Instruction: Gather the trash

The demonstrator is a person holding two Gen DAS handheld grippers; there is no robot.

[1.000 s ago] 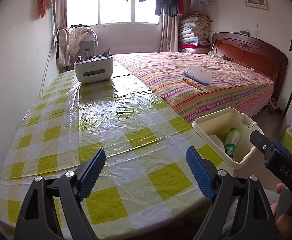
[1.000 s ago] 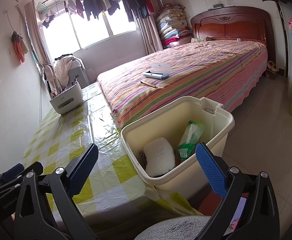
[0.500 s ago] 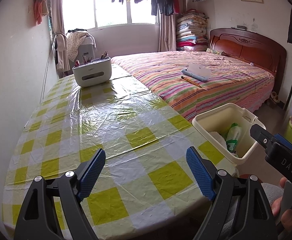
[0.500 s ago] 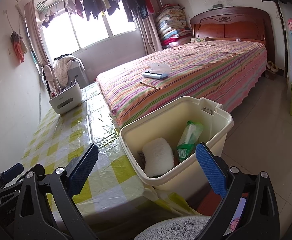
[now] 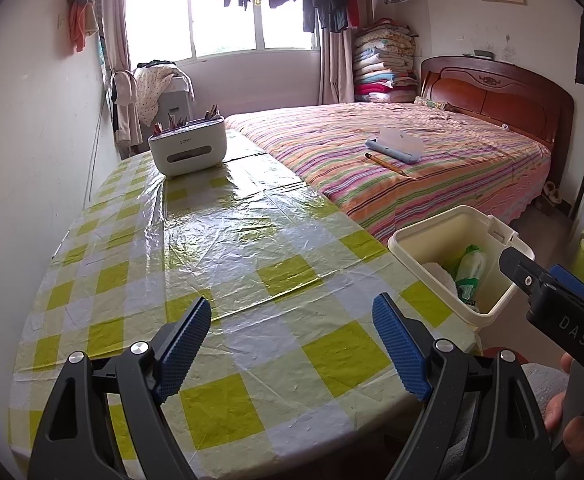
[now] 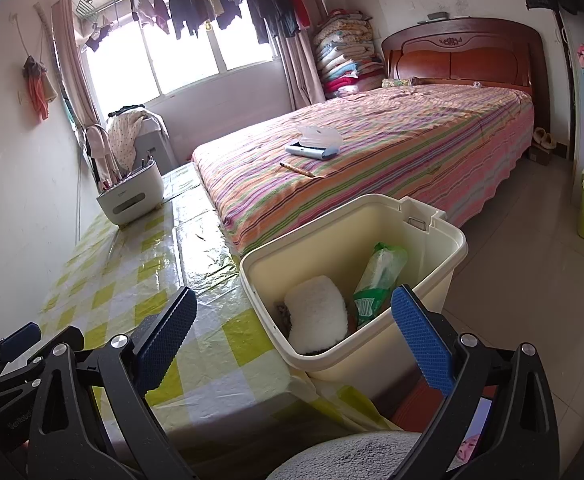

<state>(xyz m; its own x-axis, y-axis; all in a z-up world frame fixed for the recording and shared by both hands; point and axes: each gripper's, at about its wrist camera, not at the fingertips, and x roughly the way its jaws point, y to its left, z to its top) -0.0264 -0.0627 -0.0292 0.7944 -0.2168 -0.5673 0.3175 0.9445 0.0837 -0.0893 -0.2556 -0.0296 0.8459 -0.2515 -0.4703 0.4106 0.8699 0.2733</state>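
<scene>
Bin: cream plastic trash bin, lidless, beside the worktop edge near the bed.
Contents: white fluffy wad; green-and-white packet, perhaps wipes.
Left gripper: jaws spread, empty.
Right gripper: jaws spread, empty.

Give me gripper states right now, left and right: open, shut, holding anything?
Left gripper: jaws open, nothing between them, over the checked tablecloth.
Right gripper: jaws open, holding nothing, near the cream bin.
</scene>
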